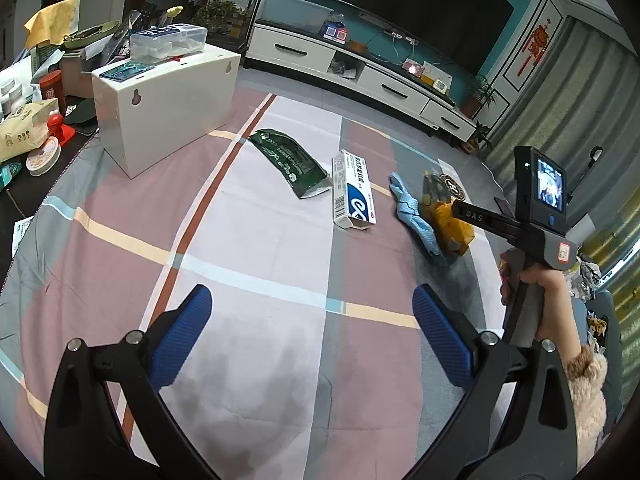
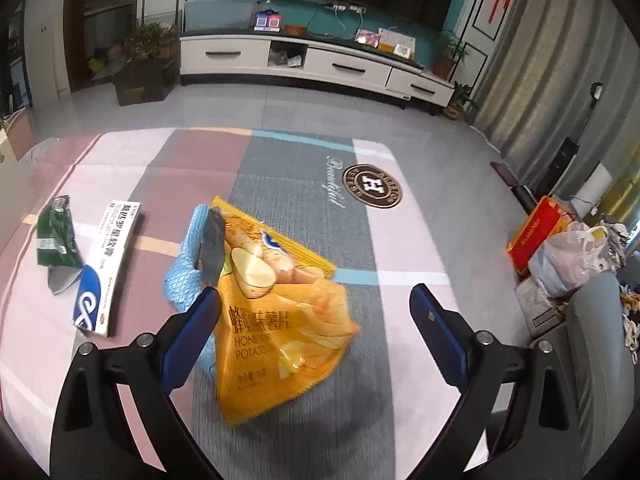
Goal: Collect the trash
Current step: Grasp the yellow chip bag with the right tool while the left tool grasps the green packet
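The right claw [image 2: 314, 312] stands wide open, its ribbed blue pads [image 2: 191, 334] on black angular arms. Between them, low in the centre of the right wrist view, lies a glossy, crinkled orange chip bag [image 2: 280, 328]; the left pad is just at the bag's edge, the right pad well apart from it. A quilted light-blue cloth [image 2: 182, 276] lies partly under the bag's left side. Further left sit a long white-and-blue carton [image 2: 106, 268] and a dark green foil pouch [image 2: 56, 236], both flat on the soft checked cloth of pink, grey and white covering the counter [image 2: 288, 160].

The left claw [image 1: 312, 332] is also open over bare cloth. A white rectangular box [image 1: 168, 108] stands at the upper left of the left wrist view, and a hand [image 1: 540, 284] holds the other tool at right.
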The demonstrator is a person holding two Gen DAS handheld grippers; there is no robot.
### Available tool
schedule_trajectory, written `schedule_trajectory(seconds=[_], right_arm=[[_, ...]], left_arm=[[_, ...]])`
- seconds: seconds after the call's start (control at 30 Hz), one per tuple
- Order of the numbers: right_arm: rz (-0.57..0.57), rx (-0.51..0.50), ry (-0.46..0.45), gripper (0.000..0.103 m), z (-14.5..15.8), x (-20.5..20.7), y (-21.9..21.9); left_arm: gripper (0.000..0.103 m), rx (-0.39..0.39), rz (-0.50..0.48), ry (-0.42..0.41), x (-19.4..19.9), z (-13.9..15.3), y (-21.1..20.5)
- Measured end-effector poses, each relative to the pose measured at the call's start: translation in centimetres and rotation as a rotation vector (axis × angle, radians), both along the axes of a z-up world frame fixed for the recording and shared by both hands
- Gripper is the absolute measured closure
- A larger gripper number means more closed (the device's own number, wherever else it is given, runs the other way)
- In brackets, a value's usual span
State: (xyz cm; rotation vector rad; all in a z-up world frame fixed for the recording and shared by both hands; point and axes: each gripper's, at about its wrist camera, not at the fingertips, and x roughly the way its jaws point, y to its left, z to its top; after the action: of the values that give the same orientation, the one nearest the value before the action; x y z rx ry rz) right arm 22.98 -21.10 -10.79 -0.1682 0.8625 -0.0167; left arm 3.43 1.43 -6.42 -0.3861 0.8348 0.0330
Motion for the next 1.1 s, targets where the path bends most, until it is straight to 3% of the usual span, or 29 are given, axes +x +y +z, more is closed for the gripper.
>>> schedule_trajectory(seconds=[0.1,0.27,0.47,0.57,0.63,0.7,0.87,1.0,1.03,1.1], right_arm=[[0.018,0.032,0.045,0.009,-0.6,1.1,-0.5],[0.024,0.069,0.029,0.009,-0.4,1.6,-1.7],[0.007,0.164,0.053,0.013,-1.6,1.8,-4.2],[-0.001,0.21,0.105,0.034,-2.7,2.4,-5.0],[-0.031,0.239,0.15,0.058,-3.6,2.9,-5.8],[-0.031,0.245,0.17,0.07,-4.0,3.1,-6.0],[0.005,0.233,0.141,0.083,-3.2,2.8,-6.0],[0.017,0.272,0.127,0.087,-2.3,2.7,-6.4],[0.024,0.276,0.122,0.087,-2.0,2.6,-6.5],[0.028,0.273,0.106,0.088,-1.4,2.3,-6.5]], left_arm=[[0.003,0.01,0.002,0.009,0.4,-0.2,0.1],[0.003,0.011,-0.007,-0.009,1.9,0.2,0.7],[0.003,-0.022,-0.012,0.015,6.7,-0.6,1.6],[0.003,-0.09,0.04,0.049,9.8,-1.9,2.6],[0.003,-0.145,0.083,0.065,11.9,-2.8,3.2],[0.003,-0.191,0.124,0.073,14.1,-3.6,3.7],[0.003,-0.207,0.188,0.095,18.7,-5.1,4.0],[0.005,-0.149,0.209,0.141,21.5,-6.7,3.3],[0.008,-0.127,0.214,0.154,21.9,-7.1,3.1],[0.028,-0.087,0.236,0.187,22.5,-8.0,3.0]])
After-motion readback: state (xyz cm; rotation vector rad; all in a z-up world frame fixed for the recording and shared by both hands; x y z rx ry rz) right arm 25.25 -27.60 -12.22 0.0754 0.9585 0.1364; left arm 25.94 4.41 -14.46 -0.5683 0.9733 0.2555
